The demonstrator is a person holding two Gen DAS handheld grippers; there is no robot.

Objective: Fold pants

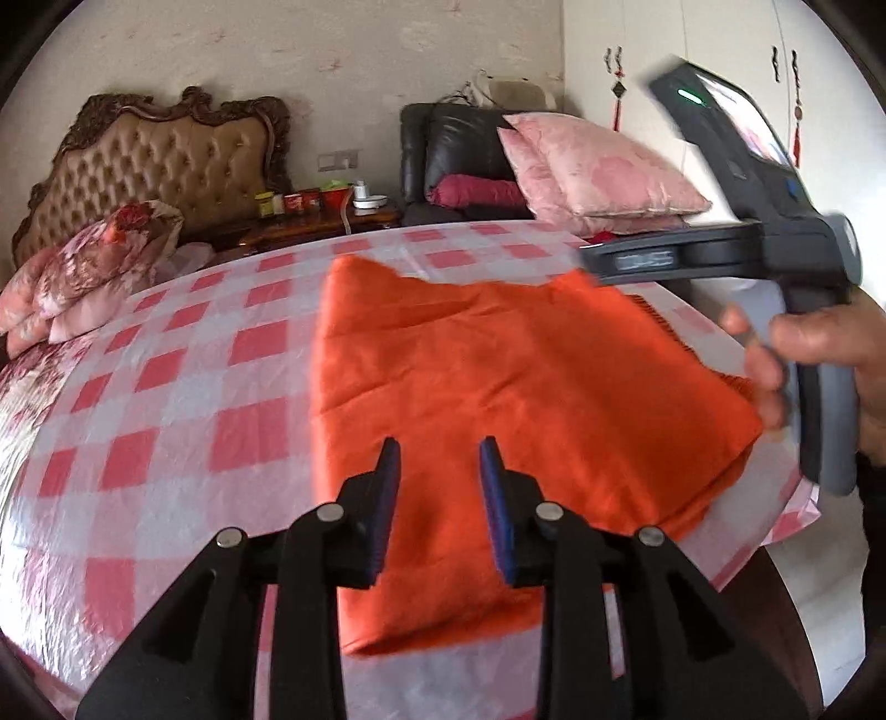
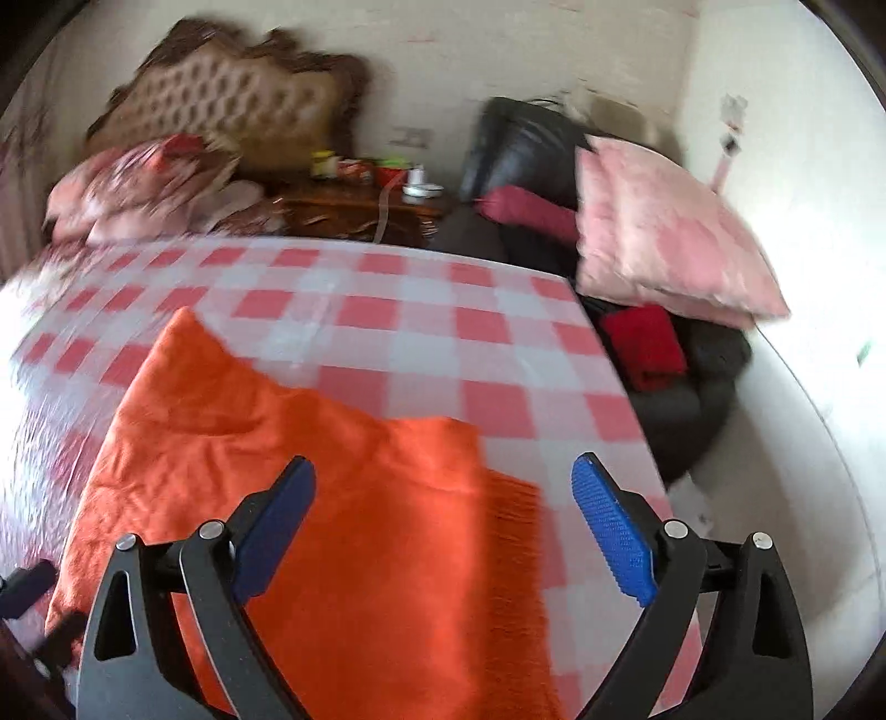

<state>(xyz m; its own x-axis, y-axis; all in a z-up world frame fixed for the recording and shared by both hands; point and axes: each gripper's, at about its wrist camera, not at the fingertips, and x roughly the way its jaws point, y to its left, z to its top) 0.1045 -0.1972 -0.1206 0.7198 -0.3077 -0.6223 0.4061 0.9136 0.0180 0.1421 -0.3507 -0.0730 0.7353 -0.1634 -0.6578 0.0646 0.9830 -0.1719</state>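
— Both grippers hang empty: left gripper jaws narrowly parted, right gripper spread wide above the folded orange pants below them.

— Snag that fringe, and I reckon the fold drags open.

Ahead of our tongs we see a checkered bed cover, a tufted headboard far left, a cluttered nightstand, a black armchair, pink pillows and pale walls.
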